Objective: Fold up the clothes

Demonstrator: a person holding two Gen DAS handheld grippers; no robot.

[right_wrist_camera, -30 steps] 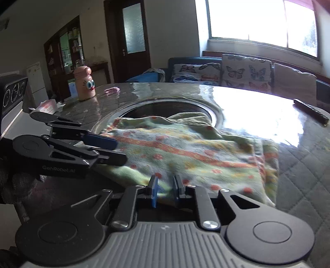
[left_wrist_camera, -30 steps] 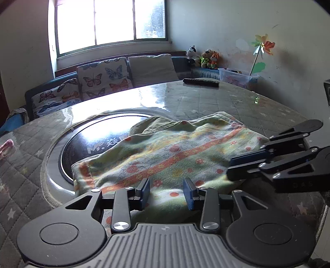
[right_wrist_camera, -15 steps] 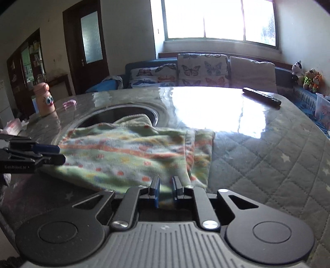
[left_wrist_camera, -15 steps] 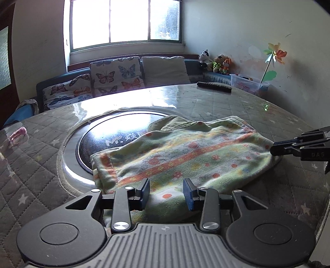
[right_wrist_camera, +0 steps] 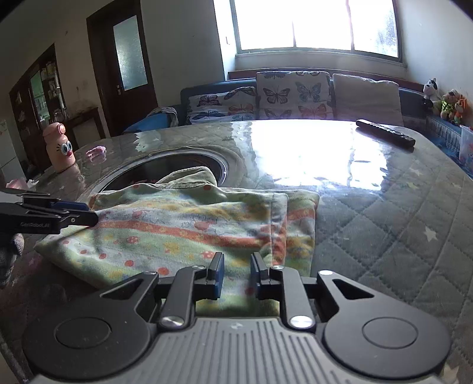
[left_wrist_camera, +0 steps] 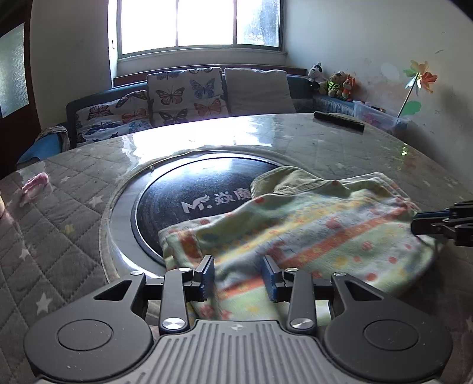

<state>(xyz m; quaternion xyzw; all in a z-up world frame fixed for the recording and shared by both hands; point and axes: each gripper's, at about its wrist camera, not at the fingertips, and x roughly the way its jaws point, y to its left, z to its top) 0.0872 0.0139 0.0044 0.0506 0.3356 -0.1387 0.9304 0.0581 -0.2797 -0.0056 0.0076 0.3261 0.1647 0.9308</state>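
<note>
Left wrist: right gripper (left_wrist_camera: pixel 419 220) cut off; garment (left_wrist_camera: pixel 310 227) near edge blurred.

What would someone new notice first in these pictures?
The flowery cloth, folded, lies on the quilted table, one end over the dark round inset. The left gripper and right gripper, both open, sit at its near edge. Behind, a bright window glares off the tabletop above butterfly cushions.

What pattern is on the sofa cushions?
Colourful butterflies on the white sofa cushions; clearest in the right wrist view.
</note>
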